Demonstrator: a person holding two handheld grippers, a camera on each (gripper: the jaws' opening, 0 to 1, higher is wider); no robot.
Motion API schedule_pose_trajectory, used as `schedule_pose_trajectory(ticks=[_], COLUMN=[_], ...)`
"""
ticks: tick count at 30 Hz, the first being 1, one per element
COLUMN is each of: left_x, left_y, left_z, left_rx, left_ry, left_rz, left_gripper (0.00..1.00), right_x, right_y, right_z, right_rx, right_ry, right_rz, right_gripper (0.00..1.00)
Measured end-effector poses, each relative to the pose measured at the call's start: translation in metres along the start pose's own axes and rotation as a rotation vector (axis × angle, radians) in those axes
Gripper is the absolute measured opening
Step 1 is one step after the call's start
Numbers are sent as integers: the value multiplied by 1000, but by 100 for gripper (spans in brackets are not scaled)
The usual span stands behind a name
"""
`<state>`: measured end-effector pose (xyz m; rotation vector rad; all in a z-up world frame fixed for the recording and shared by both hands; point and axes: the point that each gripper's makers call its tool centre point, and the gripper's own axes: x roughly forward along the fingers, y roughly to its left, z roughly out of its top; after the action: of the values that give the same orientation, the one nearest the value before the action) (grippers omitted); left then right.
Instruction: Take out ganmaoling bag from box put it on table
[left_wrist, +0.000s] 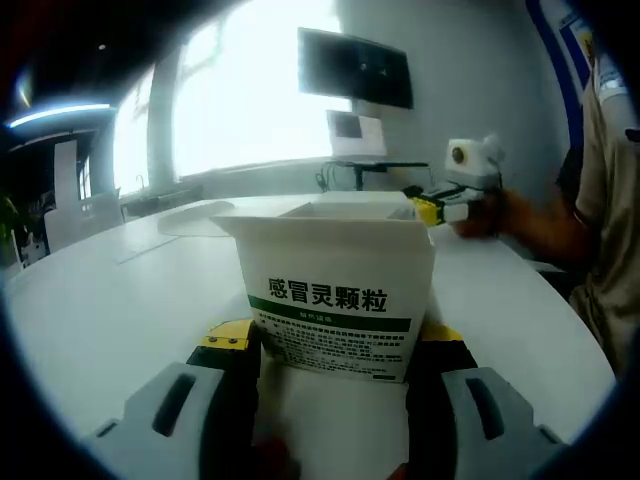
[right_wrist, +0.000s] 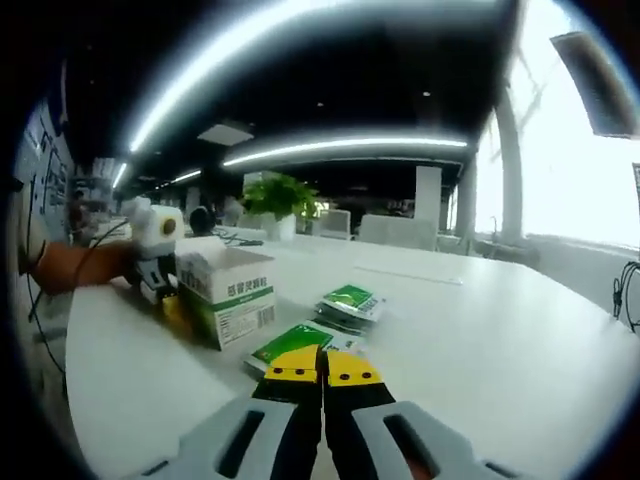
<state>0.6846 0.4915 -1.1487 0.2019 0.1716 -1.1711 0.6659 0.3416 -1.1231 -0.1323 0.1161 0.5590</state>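
Bag touching right gripper

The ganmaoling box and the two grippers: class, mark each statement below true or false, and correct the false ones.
1. The left gripper has its jaws on either side of the ganmaoling box. True.
2. The box's top flaps are closed. False: the top is open in the left gripper view.
3. The right gripper has its jaws closed, with a green sachet lying just beyond its tips. True.
4. No sachets lie on the white table. False: another green sachet lies on it beside the box.
5. The box lies flat on its side. False: it stands upright.
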Motion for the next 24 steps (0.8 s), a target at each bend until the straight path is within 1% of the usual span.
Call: schedule_pose_trajectory(ticks=[2,5,11,24], left_x=[0,0,0,0], left_y=[0,0,-1,-1], left_z=[0,0,0,0], left_rx=[0,0,0,-1], left_ry=[0,0,0,0], left_rz=[0,-1,0,1], left_gripper=[49,49,49,49], right_x=[-1,0,0,1], right_y=[2,4,5,7], right_z=[2,1,-1,-1], right_rx=[-17,-33,-62,-78], right_ry=[-12,-10,-3,-6], right_rz=[1,15,14,18], right_gripper=[0,0,0,0])
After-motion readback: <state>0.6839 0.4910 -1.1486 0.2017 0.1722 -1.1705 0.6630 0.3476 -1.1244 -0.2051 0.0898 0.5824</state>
